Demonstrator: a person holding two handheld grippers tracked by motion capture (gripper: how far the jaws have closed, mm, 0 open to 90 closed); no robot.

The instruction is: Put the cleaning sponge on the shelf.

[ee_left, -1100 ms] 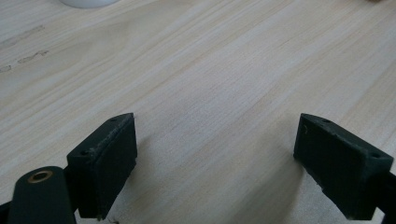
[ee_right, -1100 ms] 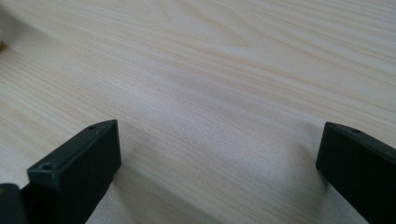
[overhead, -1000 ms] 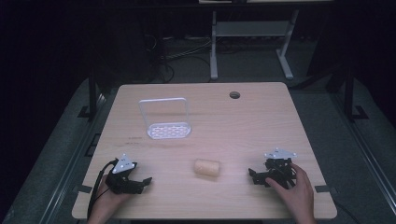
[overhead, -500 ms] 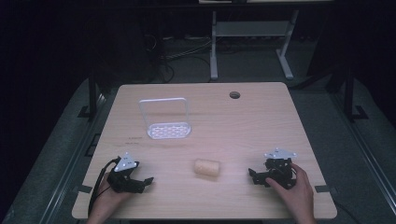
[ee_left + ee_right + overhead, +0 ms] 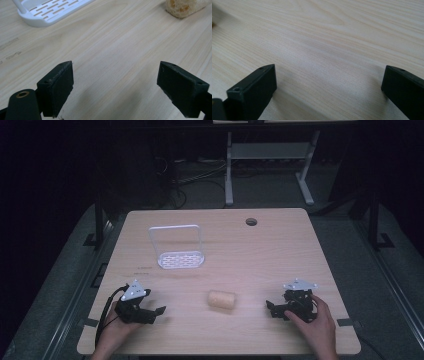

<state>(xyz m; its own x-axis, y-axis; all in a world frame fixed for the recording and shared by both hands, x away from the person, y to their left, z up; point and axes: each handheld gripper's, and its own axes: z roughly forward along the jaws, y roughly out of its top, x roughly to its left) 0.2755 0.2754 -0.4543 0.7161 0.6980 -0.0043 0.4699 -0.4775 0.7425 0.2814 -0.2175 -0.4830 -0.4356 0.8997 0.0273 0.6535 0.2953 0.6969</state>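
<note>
Both the left tongs (image 5: 157, 311) and right tongs (image 5: 270, 307) rest wide open and empty on the counter (image 5: 260, 255), with the loofah piece (image 5: 221, 299) lying between them, near the white rack (image 5: 177, 249).

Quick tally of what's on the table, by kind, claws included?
Claws: 2, left claw and right claw, both open and empty
Loofah piece: 1, loofah, lying between them
White slotted rack: 1, rack, standing farther back
Total: 4
</note>
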